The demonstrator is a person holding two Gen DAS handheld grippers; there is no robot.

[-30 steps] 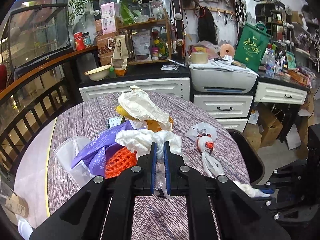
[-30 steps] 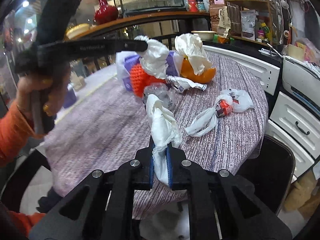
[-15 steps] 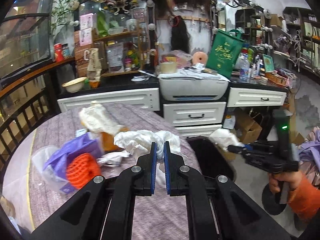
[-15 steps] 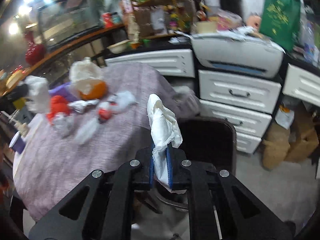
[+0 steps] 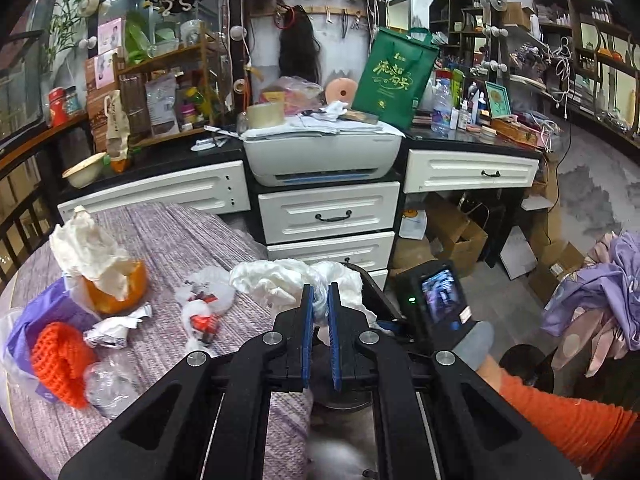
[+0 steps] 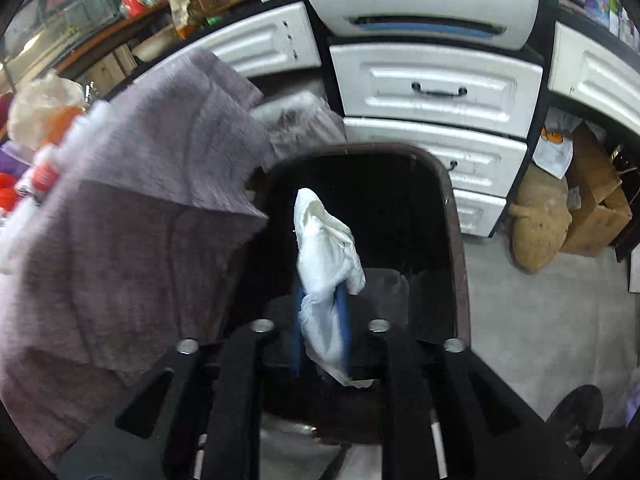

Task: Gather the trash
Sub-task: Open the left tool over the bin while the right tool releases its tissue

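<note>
The right gripper (image 6: 320, 328) hangs directly above the dark bin (image 6: 456, 216); its jaws have just been opening, and the crumpled white tissue (image 6: 326, 252) lies loosely between them, evidently for dropping. The left gripper (image 5: 319, 320) clamps a white plastic bag (image 5: 280, 278), held level ahead over the table edge, seemingly awaiting its turn.

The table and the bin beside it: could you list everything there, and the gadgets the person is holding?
table cloth: one, mauve-grey, over the round table.
orange bowl: one, on the table's left part, crumpled cream paper in it.
orange knit piece: one, near left edge, on a purple bag.
small white bag: one, red inside, mid-table.
bin: one, dark, beside the table, below the white drawers.
printer: one, white, on the counter behind.
left gripper: black, blue pads, shut on a white wad.
right gripper: jaws just opening, white tissue between them, over the bin.
</note>
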